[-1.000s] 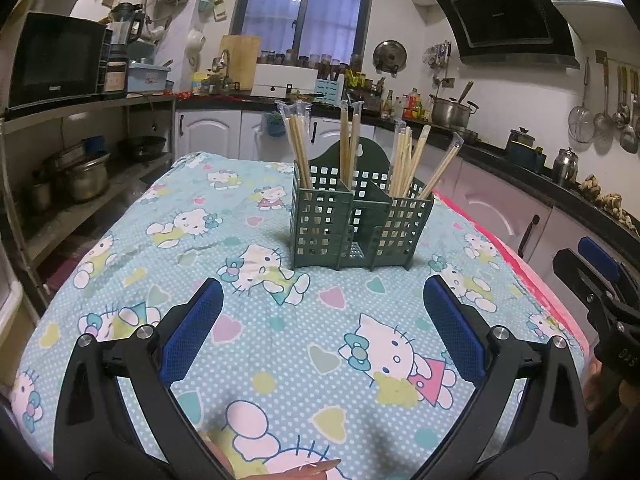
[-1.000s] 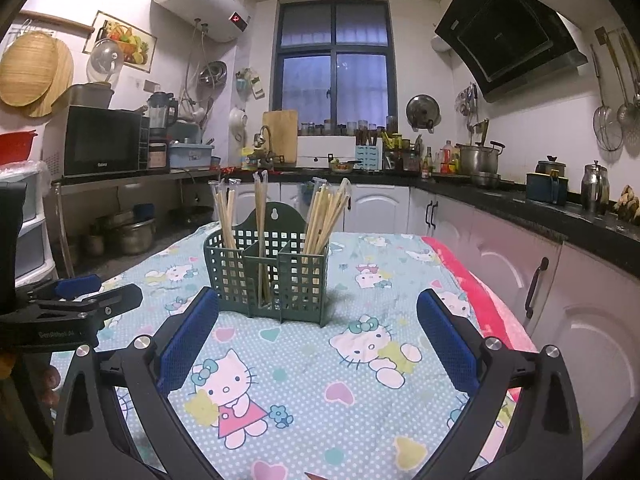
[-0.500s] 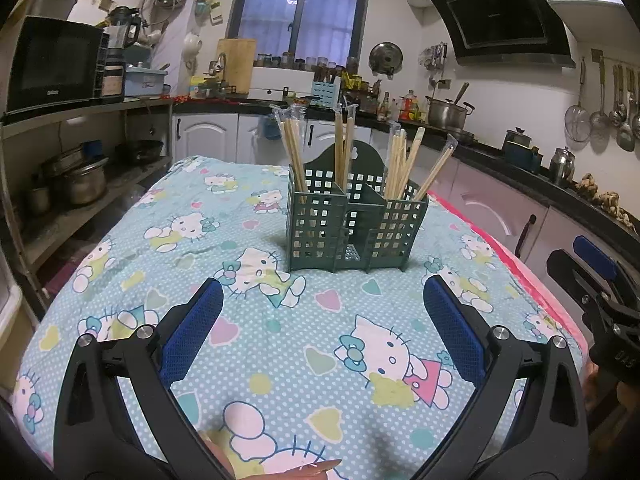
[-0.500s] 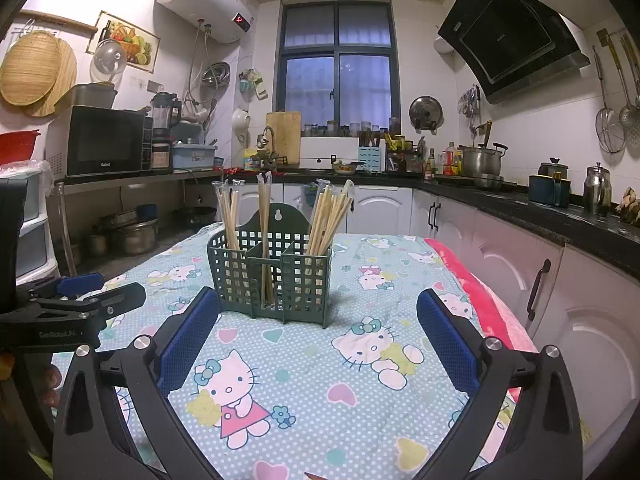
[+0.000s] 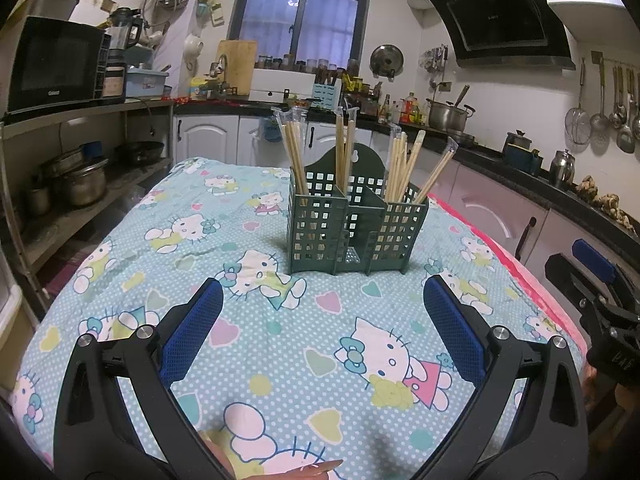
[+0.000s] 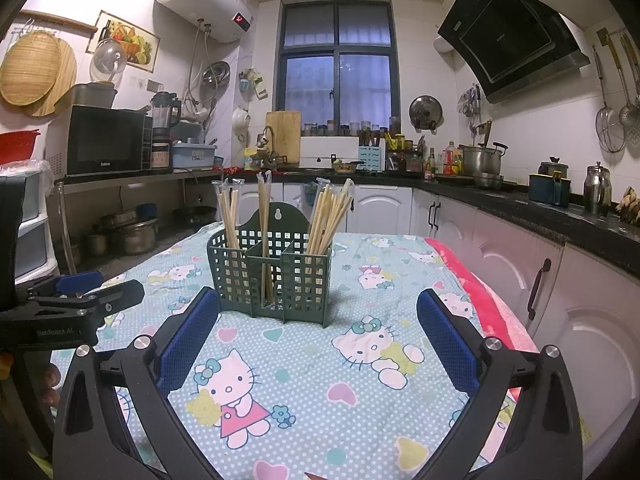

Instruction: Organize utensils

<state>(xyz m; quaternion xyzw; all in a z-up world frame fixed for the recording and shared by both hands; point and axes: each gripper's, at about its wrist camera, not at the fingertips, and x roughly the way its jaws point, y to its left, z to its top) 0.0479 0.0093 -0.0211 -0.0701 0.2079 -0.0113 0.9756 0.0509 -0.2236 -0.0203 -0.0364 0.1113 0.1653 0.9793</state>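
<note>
- The left gripper hovers low over the desk, its two blue-padded fingers spread wide with nothing between them.
- The right gripper hangs over the same desk, its two blue fingers likewise released and empty; each gripper shows at the edge of the other's view.
- A cartoon-cat tablecloth in teal with white dots covers the desk; one pink cloth lies along its right edge.
- Beyond both grippers, near the middle of the desk, stands one dark green slotted utensil holder, upright, with three compartments and an arched back plate.
- Wooden chopsticks, some in clear wrappers, stand in all three compartments: a few in the left, a pair in the middle, and the fullest bunch in the right, leaning outward. An exact count cannot be told.
- Far back are one microwave, one window, one range hood and one water heater.
</note>
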